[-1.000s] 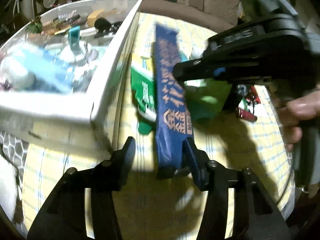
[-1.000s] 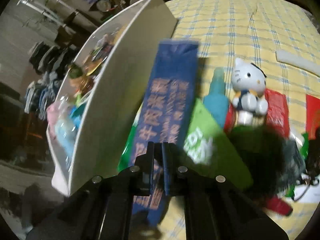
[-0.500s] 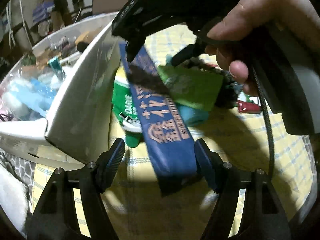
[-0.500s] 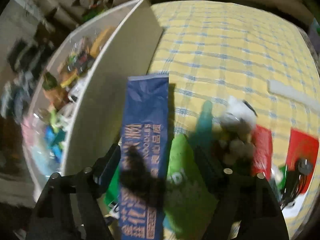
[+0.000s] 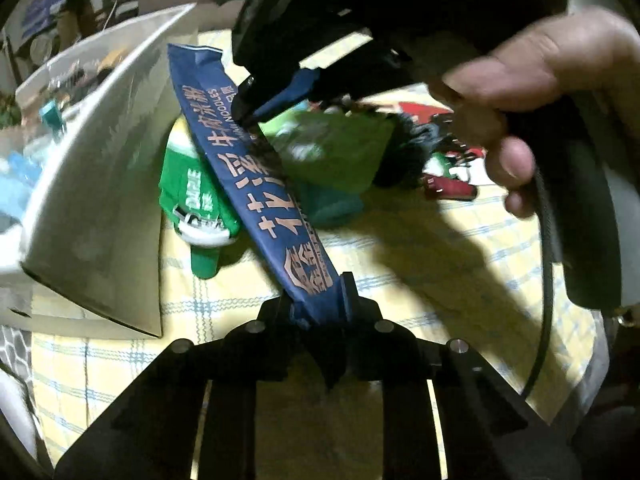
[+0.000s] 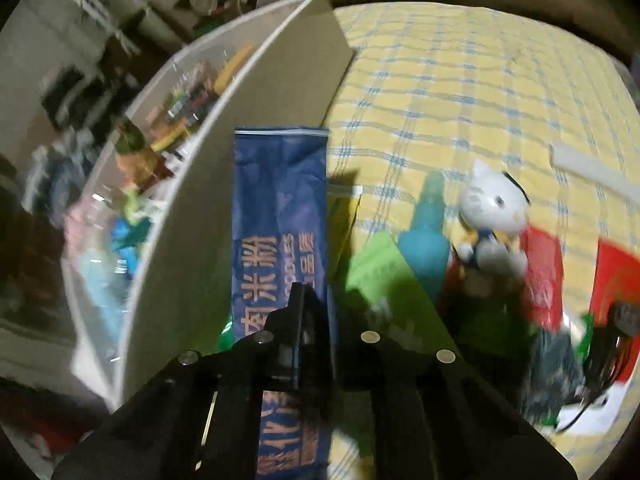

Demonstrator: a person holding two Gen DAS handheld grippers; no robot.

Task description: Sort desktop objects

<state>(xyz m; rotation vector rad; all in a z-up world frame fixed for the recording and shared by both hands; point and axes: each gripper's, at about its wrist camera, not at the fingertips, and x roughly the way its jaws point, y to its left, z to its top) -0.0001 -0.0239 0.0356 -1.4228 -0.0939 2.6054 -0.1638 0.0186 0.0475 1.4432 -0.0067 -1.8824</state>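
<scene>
Both grippers are on the same item: the long blue noodle packet (image 5: 256, 172). Left gripper (image 5: 320, 300) pinches its near end, fingers pressed onto the bag. Right gripper (image 6: 310, 312) looks clamped on the packet's middle; fingers are nearly together with the blue film between them, and the left view shows its tip biting the packet's edge.

The packet hangs slanted over the pile, far end up against the outer wall of the clear storage bin (image 5: 100, 184), not inside it.

Step in hand, as I read it: two-handed lift of the packet, heading for the bin. The next move calls for raising the far end over the rim, both grippers moving together so the film doesn't twist or tear, then releasing inside. Risk: the packet end catches on the wall.

View differences:
- Left wrist: shows the person's right hand (image 5: 532, 92) on the right gripper's handle, a green bottle (image 5: 200, 208) lying between packet and bin, and a green pouch (image 5: 336, 152) under the packet. Bin contents are mostly blurred.
- Right wrist: shows the bin interior, already holding mixed items, the packet's sealed top edge, a white cat figurine (image 6: 494, 220), a teal bottle (image 6: 426, 236) and red packets (image 6: 542, 276) on the yellow checked cloth (image 6: 460, 80). The left gripper isn't visible there.
</scene>
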